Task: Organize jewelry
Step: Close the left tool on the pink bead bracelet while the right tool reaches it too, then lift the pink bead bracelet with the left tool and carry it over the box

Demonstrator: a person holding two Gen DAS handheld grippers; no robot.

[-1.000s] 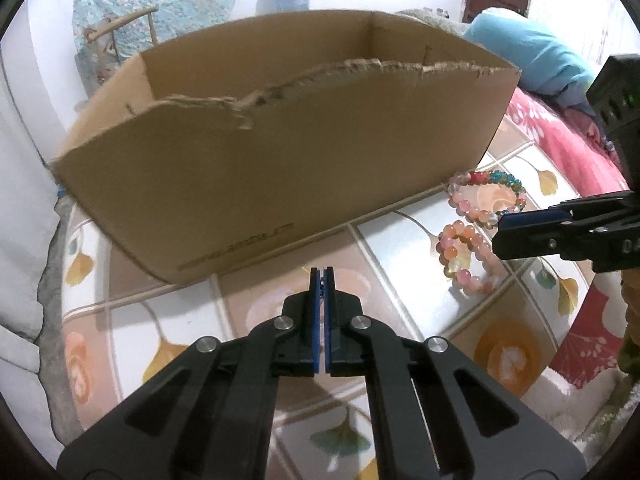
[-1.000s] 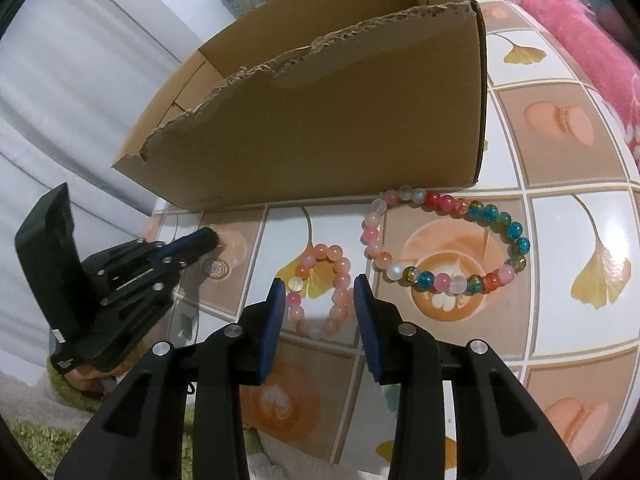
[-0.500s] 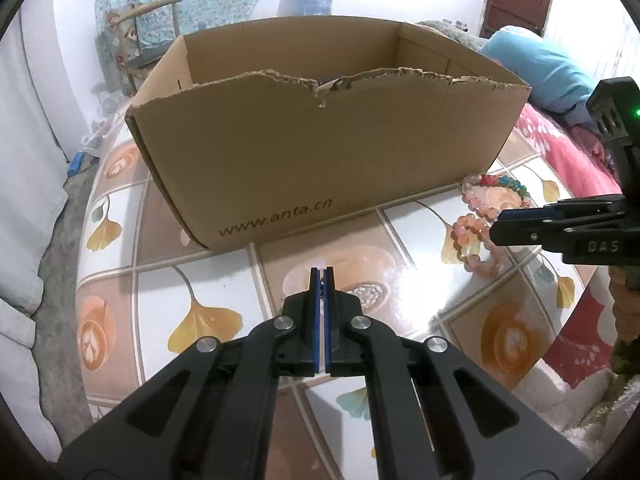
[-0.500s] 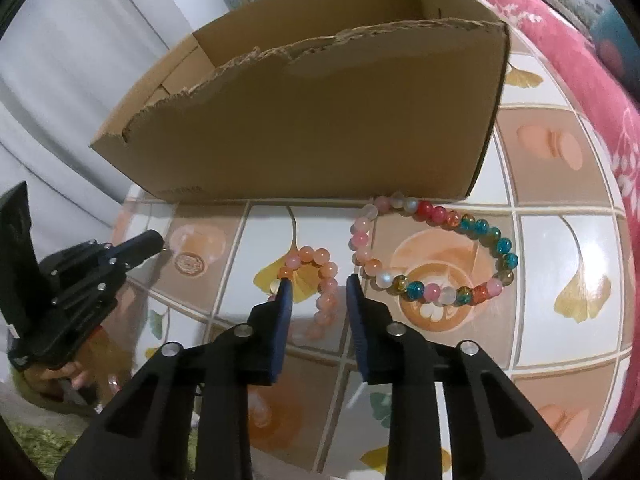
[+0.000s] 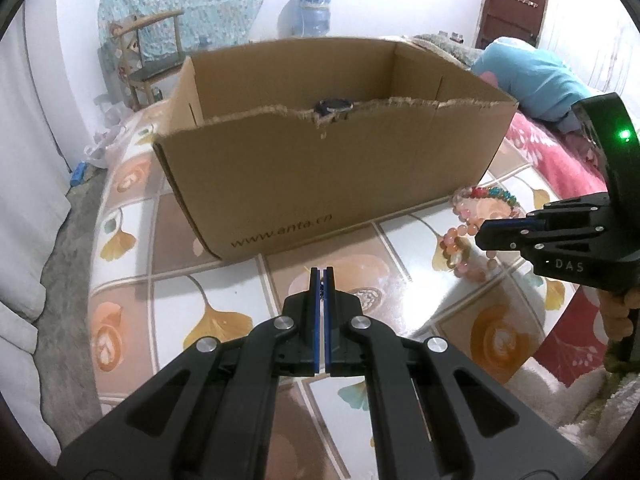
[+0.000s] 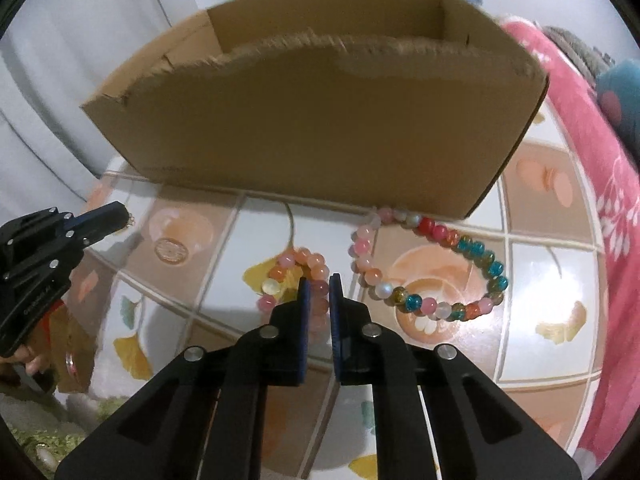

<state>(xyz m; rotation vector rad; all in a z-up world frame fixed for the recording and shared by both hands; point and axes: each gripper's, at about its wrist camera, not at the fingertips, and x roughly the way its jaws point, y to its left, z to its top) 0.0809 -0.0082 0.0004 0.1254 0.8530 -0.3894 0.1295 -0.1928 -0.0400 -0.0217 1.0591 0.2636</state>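
A peach and pink bead bracelet (image 6: 304,260) lies on the tiled tabletop (image 6: 552,272) in front of a torn cardboard box (image 6: 320,120). My right gripper (image 6: 319,286) points down at it, its jaws closing, with one bead pinched between the blue pads. A larger multicoloured bead bracelet (image 6: 476,246) lies just to its right, against the box. In the left wrist view my left gripper (image 5: 322,276) hovers shut and empty over the table, left of the right gripper (image 5: 482,236) and the peach bracelet (image 5: 452,248). A dark ring-shaped item (image 5: 334,105) peeks over the box (image 5: 320,184) wall.
A pink blanket (image 5: 556,156) and a blue pillow (image 5: 532,76) lie beyond the table's right edge. A wooden chair (image 5: 148,56) and a water jug (image 5: 308,12) stand behind the box. White curtains (image 5: 24,160) hang at the left.
The right gripper's jaws have narrowed from wide apart to pinching a bead of the peach bracelet. The left gripper has pulled back, so the box's inside now shows.
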